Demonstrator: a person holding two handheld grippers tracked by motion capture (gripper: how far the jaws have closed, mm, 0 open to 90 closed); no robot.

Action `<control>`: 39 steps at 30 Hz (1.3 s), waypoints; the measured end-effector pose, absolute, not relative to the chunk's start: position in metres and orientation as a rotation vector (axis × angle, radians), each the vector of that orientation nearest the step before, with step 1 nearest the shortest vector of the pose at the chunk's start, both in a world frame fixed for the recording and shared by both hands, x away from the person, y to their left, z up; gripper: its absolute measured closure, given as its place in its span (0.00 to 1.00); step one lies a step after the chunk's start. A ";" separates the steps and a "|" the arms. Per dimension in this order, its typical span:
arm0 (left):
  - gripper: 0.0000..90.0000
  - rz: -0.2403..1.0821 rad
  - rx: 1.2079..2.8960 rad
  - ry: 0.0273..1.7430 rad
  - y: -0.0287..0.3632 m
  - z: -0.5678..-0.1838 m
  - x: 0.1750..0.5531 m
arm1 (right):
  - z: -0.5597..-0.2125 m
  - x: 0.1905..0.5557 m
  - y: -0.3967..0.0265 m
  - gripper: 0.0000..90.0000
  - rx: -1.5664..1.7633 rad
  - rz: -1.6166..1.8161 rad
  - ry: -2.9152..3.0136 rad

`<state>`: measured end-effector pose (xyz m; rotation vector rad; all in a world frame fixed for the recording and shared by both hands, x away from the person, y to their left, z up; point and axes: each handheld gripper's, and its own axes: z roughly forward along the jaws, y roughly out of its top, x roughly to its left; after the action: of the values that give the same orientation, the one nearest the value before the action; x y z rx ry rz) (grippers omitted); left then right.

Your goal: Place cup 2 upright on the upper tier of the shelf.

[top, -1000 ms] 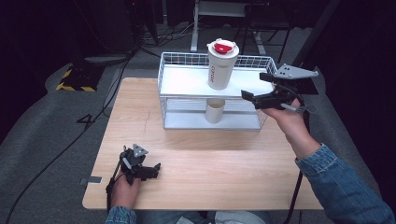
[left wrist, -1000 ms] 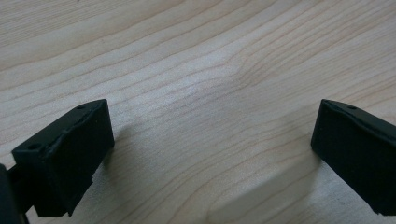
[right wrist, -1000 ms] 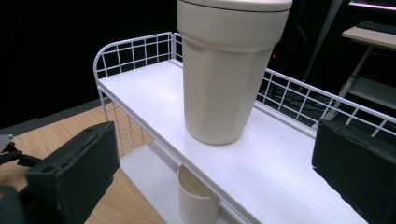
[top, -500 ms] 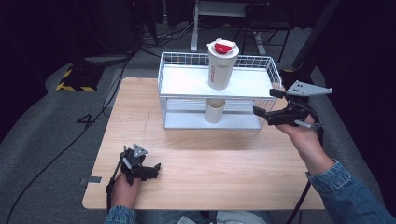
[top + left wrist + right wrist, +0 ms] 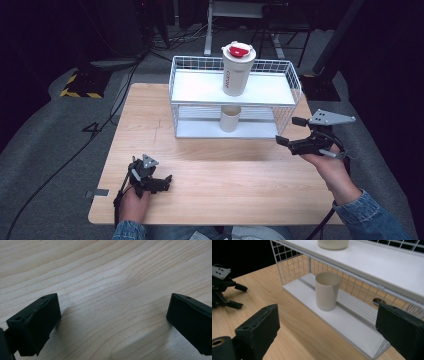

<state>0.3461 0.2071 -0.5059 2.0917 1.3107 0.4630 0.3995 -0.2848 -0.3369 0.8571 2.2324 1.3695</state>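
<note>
A white wire rack [image 5: 287, 85] with two shelves stands at the back of the wooden table [image 5: 240, 190]. A tall cream cup with a red lid [image 5: 237, 75] is on its top shelf. On the lower shelf stands a small beige cup [image 5: 230, 119] [image 5: 327, 291], upright and open-topped. My right gripper [image 5: 288, 131] [image 5: 327, 330] hovers low at the rack's right front corner, pointing at the small cup from a distance. Its jaws have just been closing but stay open, with nothing between them. My left gripper [image 5: 167, 182] [image 5: 113, 315] rests open on the table at the front left, with only bare wood between its jaws.
The right gripper view also shows the left gripper [image 5: 240, 297] far off on the tabletop. Dark floor with cables and a yellow-black striped plate [image 5: 80, 90] surrounds the table. Bare wood lies between the rack and the front edge.
My right gripper has sunk from top-shelf height down beside the lower shelf, drawing back toward the person. The left gripper has not moved.
</note>
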 end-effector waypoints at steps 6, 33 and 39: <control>0.00 0.463 2.092 1.311 0.207 -0.506 0.346 | -0.361 0.397 -0.294 0.06 0.918 1.327 2.285; 0.00 0.463 2.092 1.311 0.207 -0.506 0.346 | -0.456 0.375 -0.313 0.07 0.977 1.190 2.289; 0.00 0.463 2.092 1.310 0.207 -0.506 0.346 | -0.481 0.371 -0.310 0.07 1.013 1.150 2.269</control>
<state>0.3460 0.2071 -0.5059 2.0918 1.3104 0.4634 0.3711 -0.3103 -0.4815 1.0128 2.2685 1.1500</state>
